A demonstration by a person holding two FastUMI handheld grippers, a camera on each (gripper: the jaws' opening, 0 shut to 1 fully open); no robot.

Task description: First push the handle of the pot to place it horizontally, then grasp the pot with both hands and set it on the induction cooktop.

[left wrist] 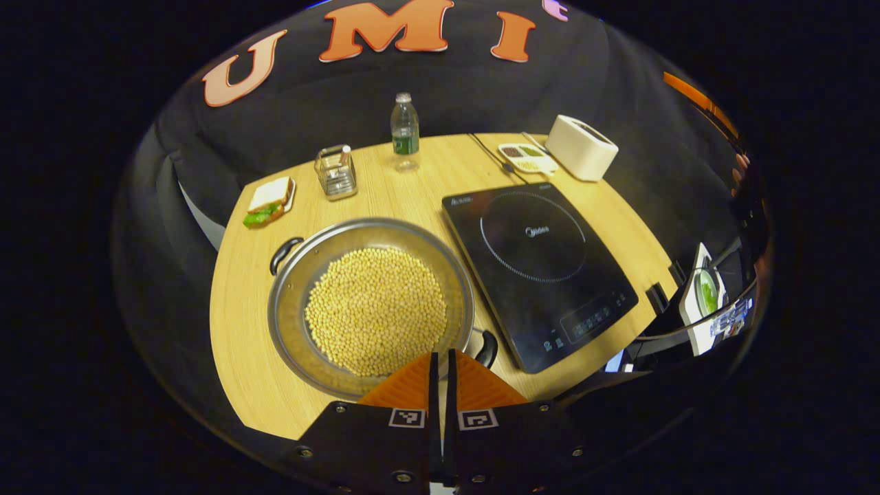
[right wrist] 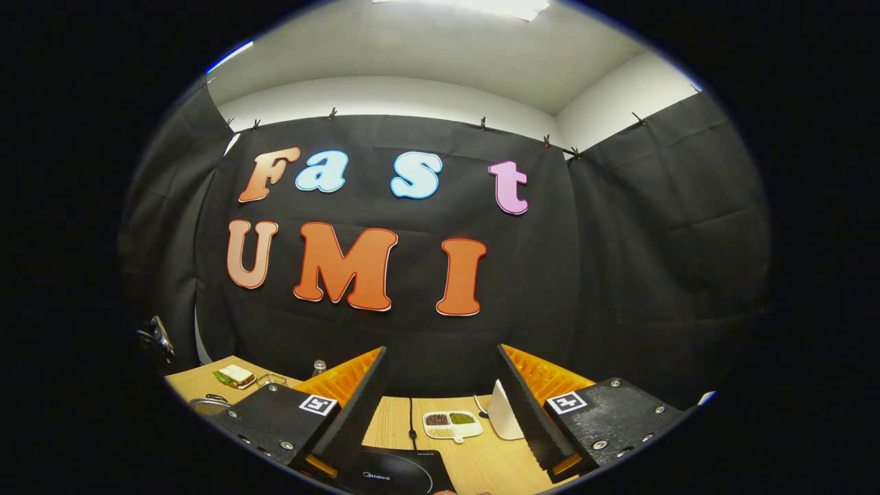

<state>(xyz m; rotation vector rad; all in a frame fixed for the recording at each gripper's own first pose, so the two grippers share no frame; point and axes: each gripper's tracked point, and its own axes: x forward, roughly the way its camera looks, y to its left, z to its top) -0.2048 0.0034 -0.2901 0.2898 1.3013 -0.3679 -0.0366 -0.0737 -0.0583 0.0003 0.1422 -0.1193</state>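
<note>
Silver pot (left wrist: 292, 302) with black handles, full of tan beans (left wrist: 375, 311). Glossy black cooktop (left wrist: 540, 271), white ring markings. Light wood-grain bench (left wrist: 244, 357). White toaster (left wrist: 581, 146). My tongs carry black-and-white square markers.

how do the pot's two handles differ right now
The far handle sits at the pot's upper left, fully in sight; the near handle sits lower right, beside the shut left gripper and the cooktop. Both are dark loops on the rim.

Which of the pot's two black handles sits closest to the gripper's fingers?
The near handle of the round metal pot of beans, beside the shut left gripper and black induction cooktop; the other handle lies at the far rim.
</note>
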